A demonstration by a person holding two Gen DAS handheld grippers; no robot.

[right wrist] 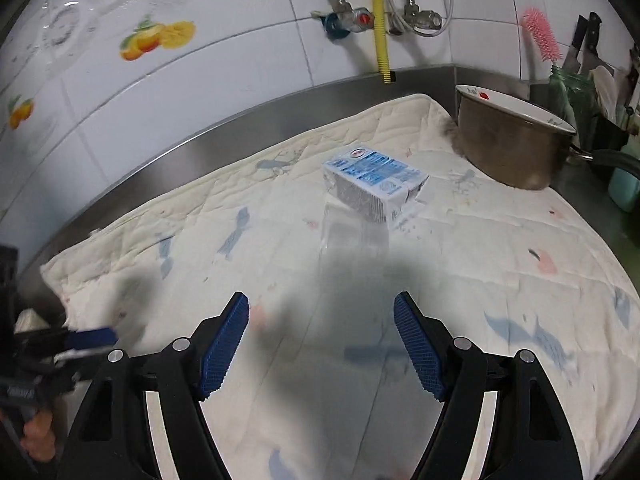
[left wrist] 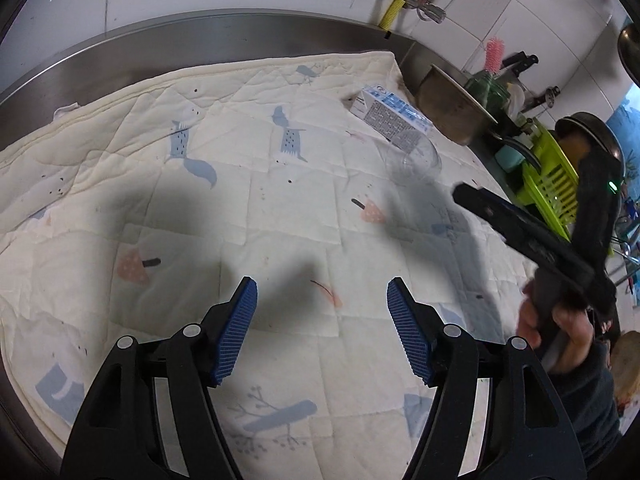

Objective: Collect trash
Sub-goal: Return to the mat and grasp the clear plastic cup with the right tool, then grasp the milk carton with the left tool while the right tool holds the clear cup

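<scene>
Both our grippers hover over the quilted cloth (left wrist: 280, 208). Our left gripper (left wrist: 322, 292) stands wide with nothing between its blue pads. To its right, our right gripper (right wrist: 321, 308) also gapes wide and empty. Beyond it a clear plastic cup (right wrist: 354, 232) lies on the cloth, touching the blue-and-white carton (right wrist: 374, 182); further right sits a metal pot (right wrist: 508, 148).

A cream quilted cloth with blue animal prints (right wrist: 460, 280) covers the stainless steel counter (left wrist: 224, 36). At the far right corner of the counter stands a round metal pot (right wrist: 504, 152). Behind it, a pink bristle brush (right wrist: 542, 36) stands in a green glass jar (right wrist: 572, 92). A yellow corrugated hose (right wrist: 378, 20) hangs on the white tiled wall (right wrist: 248, 60). A lime-green plastic rack (left wrist: 552, 176) is at the right edge.
</scene>
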